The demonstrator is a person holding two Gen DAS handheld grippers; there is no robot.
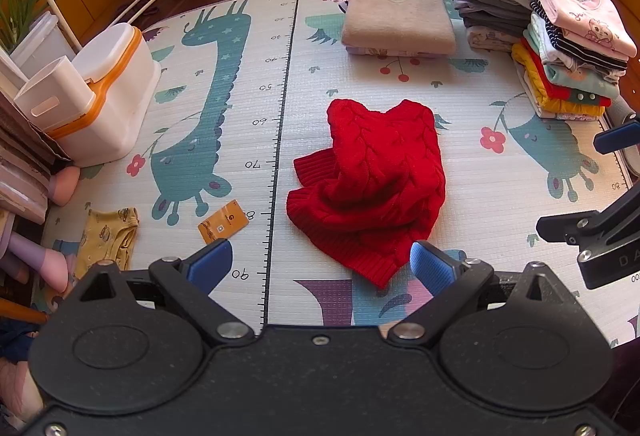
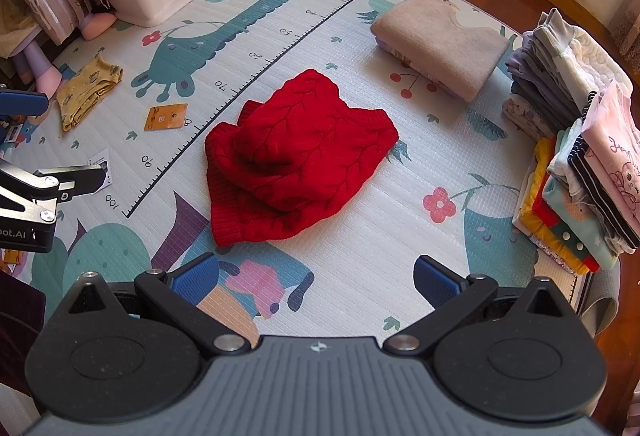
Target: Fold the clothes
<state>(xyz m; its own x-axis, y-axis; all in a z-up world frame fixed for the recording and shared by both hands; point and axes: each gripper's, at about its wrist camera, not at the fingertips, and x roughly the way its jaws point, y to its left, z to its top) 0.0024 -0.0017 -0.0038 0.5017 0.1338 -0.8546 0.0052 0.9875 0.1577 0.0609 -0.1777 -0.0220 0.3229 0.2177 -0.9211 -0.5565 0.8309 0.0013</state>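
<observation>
Lying crumpled in the middle of the printed foam play mat (image 1: 480,204), the red cable-knit sweater (image 1: 372,184) is bunched in loose folds, with its ribbed hem turned toward the cameras.

At the far left of the mat stands a white plastic storage box with an orange rim (image 1: 108,96). Near it, a small yellow printed garment (image 1: 108,240) lies flat, and an orange card (image 1: 223,226) lies just beside the black ruler line printed on the mat.

The left claw (image 1: 322,266) hovers low over the mat's near edge, pointing forward. Its two blue-padded fingers (image 1: 430,266) stand wide apart and hold nothing; the right one is just beside the sweater's hem, but I cannot tell if it touches.

Behind the sweater, well apart from it, a folded beige fleece top (image 1: 398,20) rests on another folded piece.

The right claw (image 2: 316,276) is also held low and level above the mat, to the right of the left one, with the sweater ahead and slightly left. Its jaws are spread wide and empty, apart from the sweater.

At the right edge stands a tall stack of folded children's clothes (image 2: 580,156), leaning a little.
</observation>
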